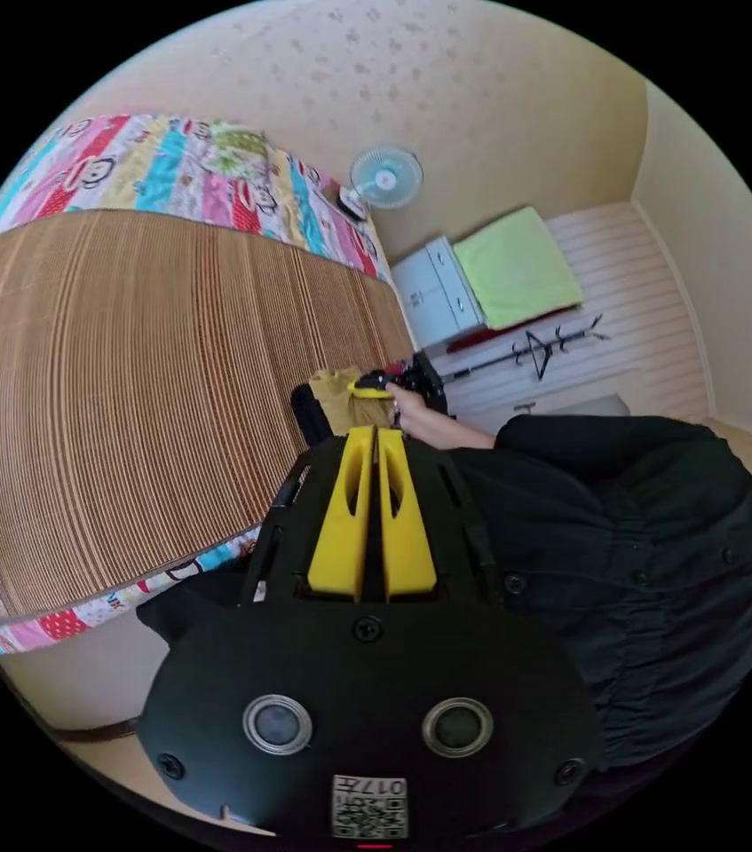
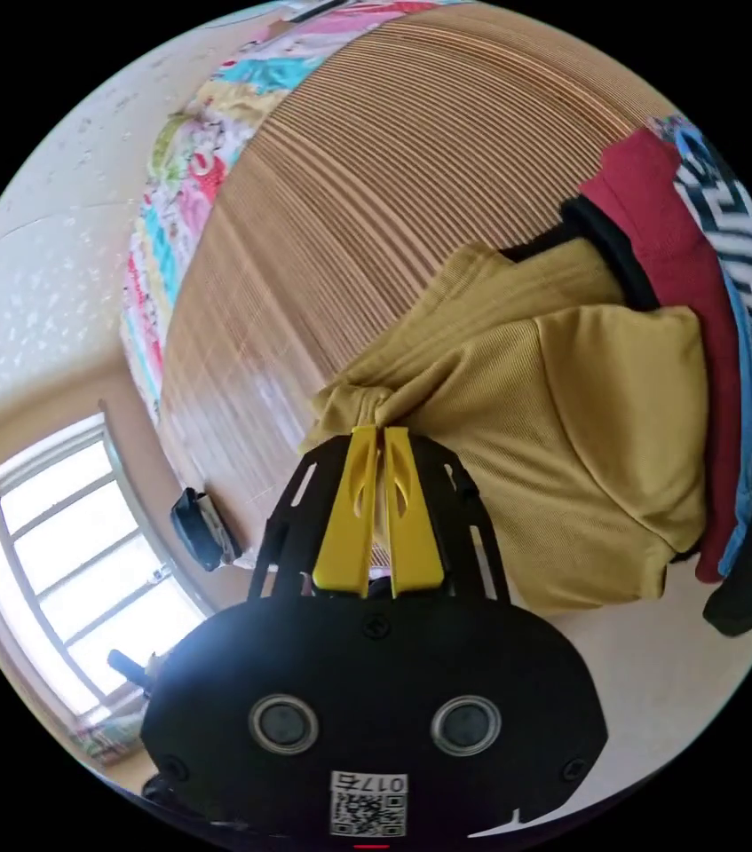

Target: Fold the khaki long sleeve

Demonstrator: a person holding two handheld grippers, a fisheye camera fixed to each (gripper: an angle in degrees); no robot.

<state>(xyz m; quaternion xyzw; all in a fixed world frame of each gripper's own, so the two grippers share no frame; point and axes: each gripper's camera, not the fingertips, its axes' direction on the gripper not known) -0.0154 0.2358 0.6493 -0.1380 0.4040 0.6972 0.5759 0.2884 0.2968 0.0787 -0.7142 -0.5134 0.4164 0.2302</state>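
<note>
Closest to the lens in your left gripper view: your left gripper (image 1: 376,432), yellow jaws pressed together w/ nothing between them, tips pointing toward the edge of the bed. Just past the tips you've got the right gripper (image 1: 371,388) in that same view, w/ your hand (image 1: 407,405) around it and a bit of the khaki long sleeve (image 1: 340,398) bunched at it, right at the edge of the woven mat (image 1: 145,373). The mat covers most of the bed; a bright cartoon-print sheet (image 1: 171,173) shows beyond it and along the near edge. Your black top (image 1: 624,550) takes up the lower right of that view. Further back: small fan (image 1: 384,177), white cabinet (image 1: 433,288) w/ a green cloth (image 1: 518,266) beside/on it, can't tell which, and a dark coat rack (image 1: 535,346) that looks tipped over.

Right gripper view: your right gripper (image 2: 376,432) has both jaws closed on a gathered pinch of the khaki long sleeve (image 2: 553,426). The shirt lies crumpled, partly on the mat (image 2: 376,177), partly hanging over the bed edge. Touching it on the far side is a pile of other clothes (image 2: 704,266): red, black, blue w/ white pattern. Window (image 2: 74,568) sits low in that view.
</note>
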